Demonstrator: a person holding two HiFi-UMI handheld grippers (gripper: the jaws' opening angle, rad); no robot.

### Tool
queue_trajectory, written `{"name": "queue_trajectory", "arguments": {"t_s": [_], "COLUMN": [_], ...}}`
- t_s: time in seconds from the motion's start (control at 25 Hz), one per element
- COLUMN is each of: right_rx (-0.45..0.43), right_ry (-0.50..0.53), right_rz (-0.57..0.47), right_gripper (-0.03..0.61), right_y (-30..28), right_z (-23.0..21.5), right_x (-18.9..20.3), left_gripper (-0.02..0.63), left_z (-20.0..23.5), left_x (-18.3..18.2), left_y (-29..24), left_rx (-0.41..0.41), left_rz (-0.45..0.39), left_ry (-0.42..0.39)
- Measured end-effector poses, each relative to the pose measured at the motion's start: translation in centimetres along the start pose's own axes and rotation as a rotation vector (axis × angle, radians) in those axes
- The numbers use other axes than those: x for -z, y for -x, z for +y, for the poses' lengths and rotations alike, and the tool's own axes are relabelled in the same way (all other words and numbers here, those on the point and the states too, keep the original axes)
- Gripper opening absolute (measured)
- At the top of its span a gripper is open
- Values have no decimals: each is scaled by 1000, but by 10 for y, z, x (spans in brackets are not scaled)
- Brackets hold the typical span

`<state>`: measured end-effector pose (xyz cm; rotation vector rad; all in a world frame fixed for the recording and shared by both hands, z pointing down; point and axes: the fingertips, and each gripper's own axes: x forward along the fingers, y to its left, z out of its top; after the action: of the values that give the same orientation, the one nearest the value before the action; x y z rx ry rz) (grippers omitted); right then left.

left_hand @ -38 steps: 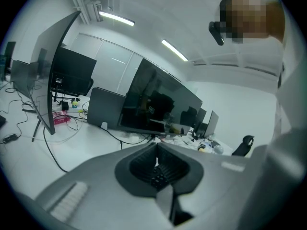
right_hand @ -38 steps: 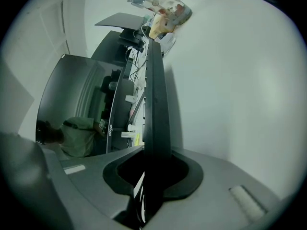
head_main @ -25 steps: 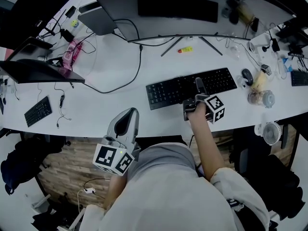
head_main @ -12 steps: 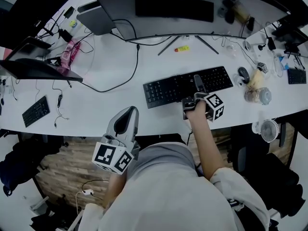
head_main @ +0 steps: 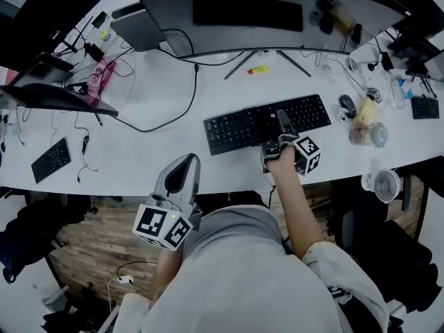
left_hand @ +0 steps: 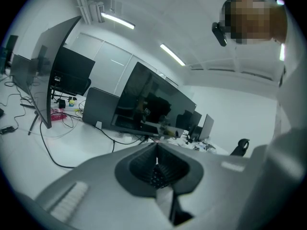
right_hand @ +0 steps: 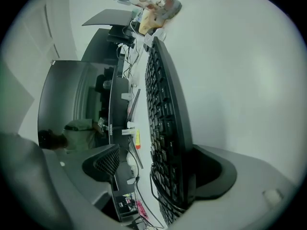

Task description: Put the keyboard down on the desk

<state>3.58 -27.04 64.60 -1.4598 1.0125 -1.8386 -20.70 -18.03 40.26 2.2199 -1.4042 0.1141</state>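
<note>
The black keyboard (head_main: 267, 122) lies flat on the white desk (head_main: 159, 151), in front of the monitor. My right gripper (head_main: 280, 125) reaches over its front edge near the middle. In the right gripper view the keyboard (right_hand: 165, 128) stands between the jaws, which have just been opening. The ribbed pad (right_hand: 106, 162) is well clear of the keys, so the right gripper (right_hand: 168, 163) is open. My left gripper (head_main: 184, 171) hangs at the desk's front edge, left of the keyboard. Its jaws (left_hand: 157, 150) are shut with nothing in them.
A wide monitor (head_main: 243, 9) and a grey laptop (head_main: 139, 26) stand at the back. A mouse (head_main: 346, 105), a jar (head_main: 365, 134) and a small fan (head_main: 386, 184) sit right of the keyboard. A black cable (head_main: 173, 113) and a second small keyboard (head_main: 51, 160) lie to the left.
The scene has slid slightly up and left in the head view. The right gripper stays over the keyboard's front edge. The left gripper has not moved.
</note>
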Motion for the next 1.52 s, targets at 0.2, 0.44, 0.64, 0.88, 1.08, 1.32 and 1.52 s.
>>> {"name": "queue_trajectory", "arguments": {"t_s": [0.2, 0.44, 0.64, 0.88, 1.08, 1.32, 1.52], "right_rx": [20, 2, -13, -37, -53, -107, -133], "right_ry": [-17, -4, -9, -18, -11, 15, 16], "right_rz": [7, 36, 54, 80, 116, 165, 186], "right_gripper": [460, 459, 453, 410, 334, 254, 205], "right_y": [7, 13, 19, 29, 40, 56, 70], "right_z": [-6, -9, -12, -15, -18, -13, -11], "right_x": [3, 9, 12, 12, 14, 14, 12], "left_gripper": [0, 0, 0, 0, 0, 0, 0], "left_z": [-3, -11, -17, -28, -34, -47, -59], "left_x": [2, 3, 5, 8, 13, 20, 27], "left_y": [5, 7, 8, 10, 12, 15, 16], "left_rx": [-4, 4, 15, 44, 53, 77, 96], "left_rz": [-6, -16, -22, -28, -33, -30, -36], "left_ry": [5, 5, 7, 48, 61, 72, 68]}}
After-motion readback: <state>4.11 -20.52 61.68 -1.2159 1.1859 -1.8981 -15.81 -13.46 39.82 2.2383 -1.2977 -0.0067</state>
